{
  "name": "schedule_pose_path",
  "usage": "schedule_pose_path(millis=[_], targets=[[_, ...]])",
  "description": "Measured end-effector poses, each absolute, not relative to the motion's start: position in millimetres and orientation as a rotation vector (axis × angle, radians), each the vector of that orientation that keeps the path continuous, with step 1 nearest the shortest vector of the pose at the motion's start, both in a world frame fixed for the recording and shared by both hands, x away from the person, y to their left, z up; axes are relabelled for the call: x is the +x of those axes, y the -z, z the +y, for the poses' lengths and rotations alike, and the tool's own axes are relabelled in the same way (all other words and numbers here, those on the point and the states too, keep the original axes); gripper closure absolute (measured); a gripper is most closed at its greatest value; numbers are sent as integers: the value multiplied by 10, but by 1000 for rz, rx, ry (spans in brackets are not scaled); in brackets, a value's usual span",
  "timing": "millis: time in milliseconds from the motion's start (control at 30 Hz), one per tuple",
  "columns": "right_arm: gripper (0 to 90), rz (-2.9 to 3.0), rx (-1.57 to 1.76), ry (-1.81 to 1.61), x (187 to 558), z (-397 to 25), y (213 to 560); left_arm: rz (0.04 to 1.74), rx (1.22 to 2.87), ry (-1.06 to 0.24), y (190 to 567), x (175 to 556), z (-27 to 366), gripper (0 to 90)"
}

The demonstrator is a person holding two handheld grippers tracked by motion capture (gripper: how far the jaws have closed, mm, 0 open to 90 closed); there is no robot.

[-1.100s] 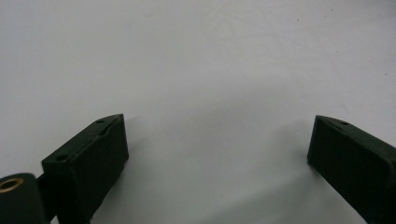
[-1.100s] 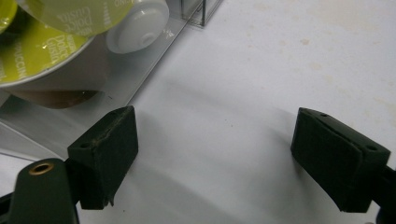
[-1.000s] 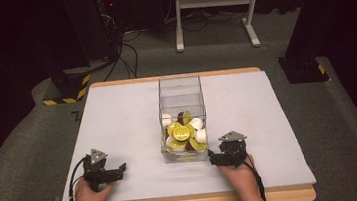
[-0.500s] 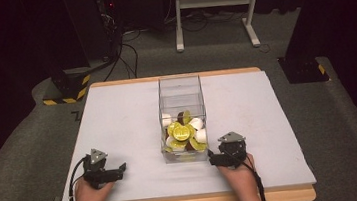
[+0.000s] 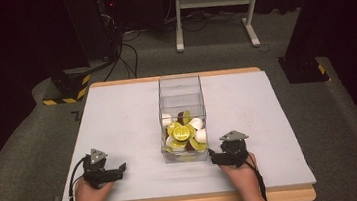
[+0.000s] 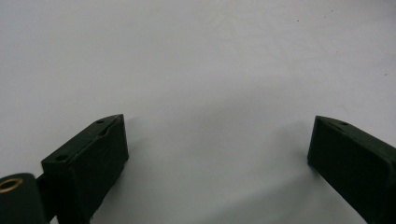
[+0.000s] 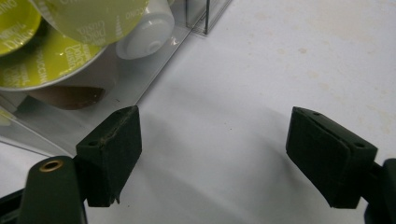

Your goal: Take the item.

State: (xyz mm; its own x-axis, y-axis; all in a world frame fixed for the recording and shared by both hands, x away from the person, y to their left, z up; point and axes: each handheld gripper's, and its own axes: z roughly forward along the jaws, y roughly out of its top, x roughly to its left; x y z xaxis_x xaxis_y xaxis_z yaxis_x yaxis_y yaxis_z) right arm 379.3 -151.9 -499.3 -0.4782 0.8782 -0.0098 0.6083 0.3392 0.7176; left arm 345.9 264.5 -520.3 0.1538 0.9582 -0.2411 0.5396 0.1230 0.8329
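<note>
Clear box (image 5: 180, 95) of green-lidded and white capsules (image 5: 182, 131) at the middle of the desk (image 5: 118, 117), toward its near edge. Right gripper (image 5: 216, 158) near the near edge, just beside the box's right near corner, jaws spread wide, nothing between. Left gripper (image 5: 118, 170) by the near left corner, well apart from the box, jaws likewise released over bare white surface.

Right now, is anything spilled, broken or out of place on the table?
Nothing stands out. The capsules all lie inside the clear box, which stands upright. Left gripper and right gripper rest open on the table.
</note>
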Motion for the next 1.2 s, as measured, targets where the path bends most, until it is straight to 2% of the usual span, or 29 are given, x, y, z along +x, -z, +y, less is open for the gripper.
schedule_pose_path(millis=[233, 433, 500, 1200], targets=[[222, 2205, 1296, -963, 3773, -1525, 4947, 1506, 1529, -586, 5203, 3465, 2641, 47], [197, 2190, 1308, -980, 3773, -1544, 4938, 1508, 1555, -592, 5196, 3483, 2644, 34], [182, 2183, 1310, -987, 3773, -1548, 4936, 1530, 1549, -613, 5202, 3510, 2630, 0], [141, 2157, 1268, -1022, 3737, -1616, 4826, 1528, 1538, -602, 5203, 3546, 2620, 1]])
